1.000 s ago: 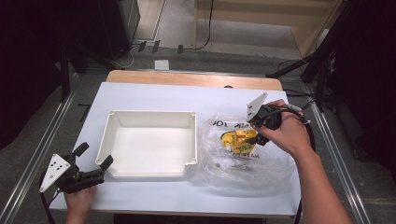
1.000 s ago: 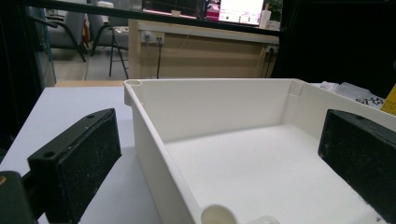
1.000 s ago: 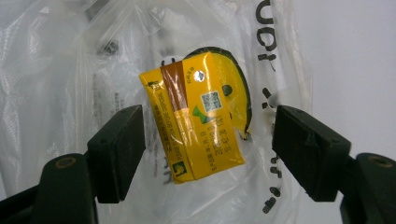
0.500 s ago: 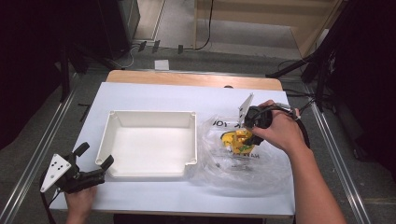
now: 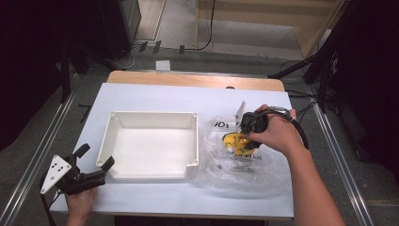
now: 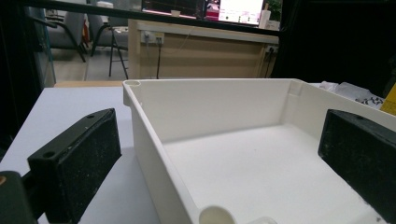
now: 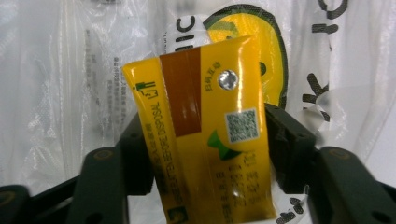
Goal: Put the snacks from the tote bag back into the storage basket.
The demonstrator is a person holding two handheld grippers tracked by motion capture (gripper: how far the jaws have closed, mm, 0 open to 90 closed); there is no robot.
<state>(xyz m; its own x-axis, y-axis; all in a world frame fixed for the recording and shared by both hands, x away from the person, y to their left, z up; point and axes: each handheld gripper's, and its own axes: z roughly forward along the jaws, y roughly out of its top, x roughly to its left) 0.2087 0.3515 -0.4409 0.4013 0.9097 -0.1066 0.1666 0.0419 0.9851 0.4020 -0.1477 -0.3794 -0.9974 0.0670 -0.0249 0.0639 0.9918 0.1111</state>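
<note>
our right gripper (image 7: pixel 205 154) has just been closing, jaws now pinching a glossy yellow foil packet (image 7: pixel 210 135) over the crinkled clear plastic bag (image 5: pixel 263 165), just right of the white rectangular plastic tray (image 5: pixel 150 117). our left gripper (image 5: pixel 94 165) gapes open at the tray's near-left corner.

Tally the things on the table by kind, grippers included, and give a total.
White trays: 1, tray
Clear plastic bags: 1, bag
Yellow packets: 1, packet, between the right gripper's jaws
Grippers: 2, left gripper, right gripper
Total: 5
</note>
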